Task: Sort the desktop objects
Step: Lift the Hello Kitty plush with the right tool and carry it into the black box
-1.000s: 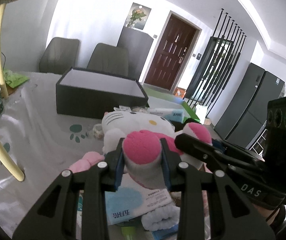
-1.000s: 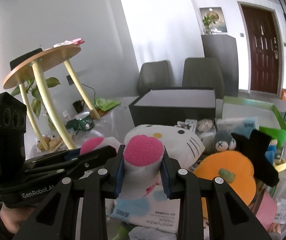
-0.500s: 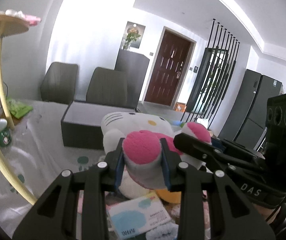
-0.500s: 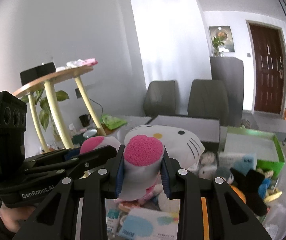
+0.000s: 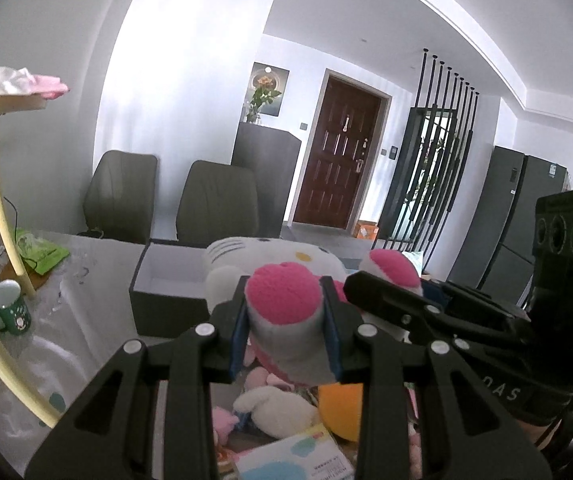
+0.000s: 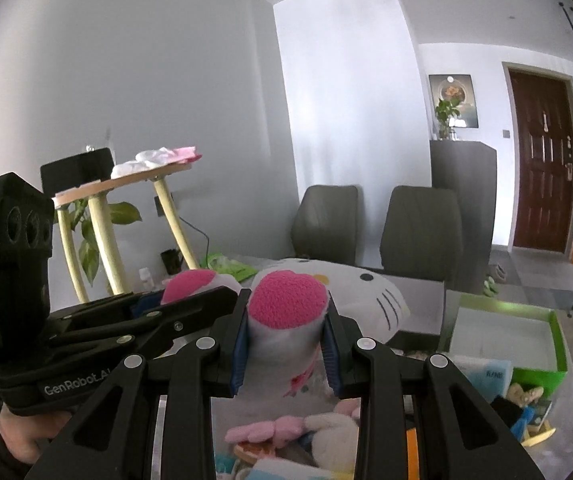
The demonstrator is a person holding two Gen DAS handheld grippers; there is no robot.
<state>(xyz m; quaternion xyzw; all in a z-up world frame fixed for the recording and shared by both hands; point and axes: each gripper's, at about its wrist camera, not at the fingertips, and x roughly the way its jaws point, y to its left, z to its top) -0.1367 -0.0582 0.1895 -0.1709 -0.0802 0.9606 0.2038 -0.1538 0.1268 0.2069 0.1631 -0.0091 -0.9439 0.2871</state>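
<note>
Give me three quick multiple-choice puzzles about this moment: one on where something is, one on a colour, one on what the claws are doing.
1. The green mug with the white inside stands:
A. on the table near the yellow stand legs
B. in the green box
C. on a chair

2. The door is:
A. white
B. dark reddish brown
C. green

3. The white cat plush toy with pink feet is:
A. lying untouched
B. held by one gripper
C. clamped by both

A: beside the legs.
B: brown panels.
C: left gripper and right gripper each squeeze a foot.
</note>
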